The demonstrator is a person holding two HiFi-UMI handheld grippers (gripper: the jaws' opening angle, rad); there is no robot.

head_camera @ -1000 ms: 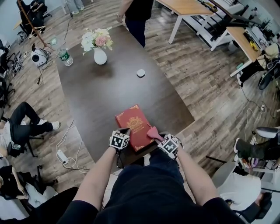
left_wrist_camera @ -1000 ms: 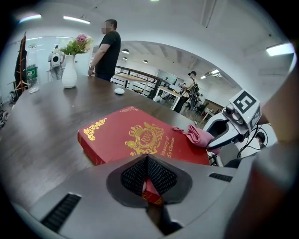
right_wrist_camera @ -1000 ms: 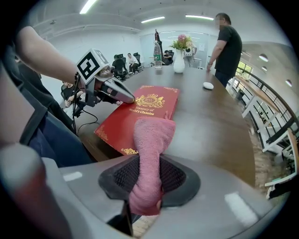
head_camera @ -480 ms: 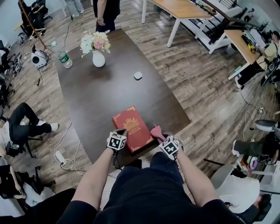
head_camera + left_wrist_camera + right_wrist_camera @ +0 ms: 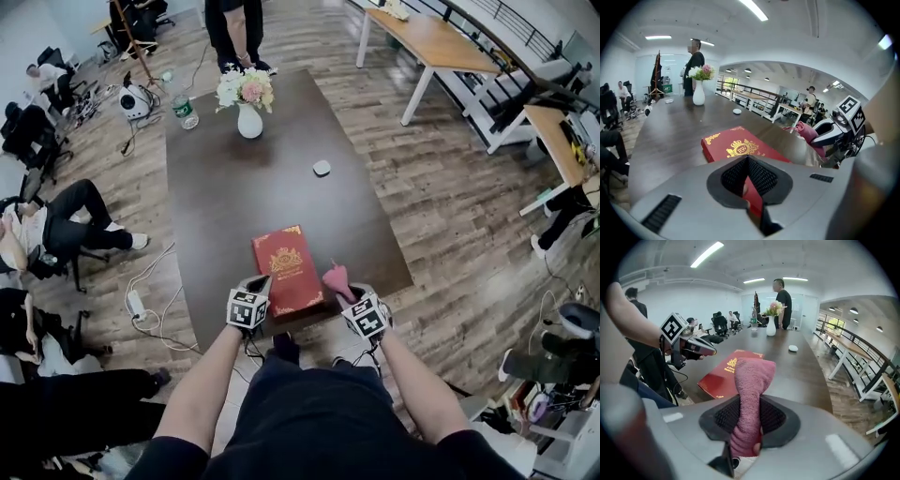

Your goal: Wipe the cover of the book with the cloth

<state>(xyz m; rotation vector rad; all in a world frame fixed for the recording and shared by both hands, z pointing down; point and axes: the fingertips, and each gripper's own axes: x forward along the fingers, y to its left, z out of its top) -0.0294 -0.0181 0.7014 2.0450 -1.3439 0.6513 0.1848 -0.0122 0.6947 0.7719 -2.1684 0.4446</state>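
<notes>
Book (image 5: pixel 287 270) corner clamped in left tool (image 5: pixel 262 282), cloth (image 5: pixel 752 380) pinched in right tool (image 5: pixel 341 290) beside it

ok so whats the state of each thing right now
red hardcover book with gold crest: closed, flat on the table
pink terry cloth: bunched, clear of the book
left claw: shut on the book
right claw: shut on the cloth
white ceramic vase: upright, holding flowers

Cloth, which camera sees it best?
The right gripper view: the pink cloth fills the middle, pinched in the right claw. The head view shows it small, beside the book. The left gripper view shows it far right.
</notes>
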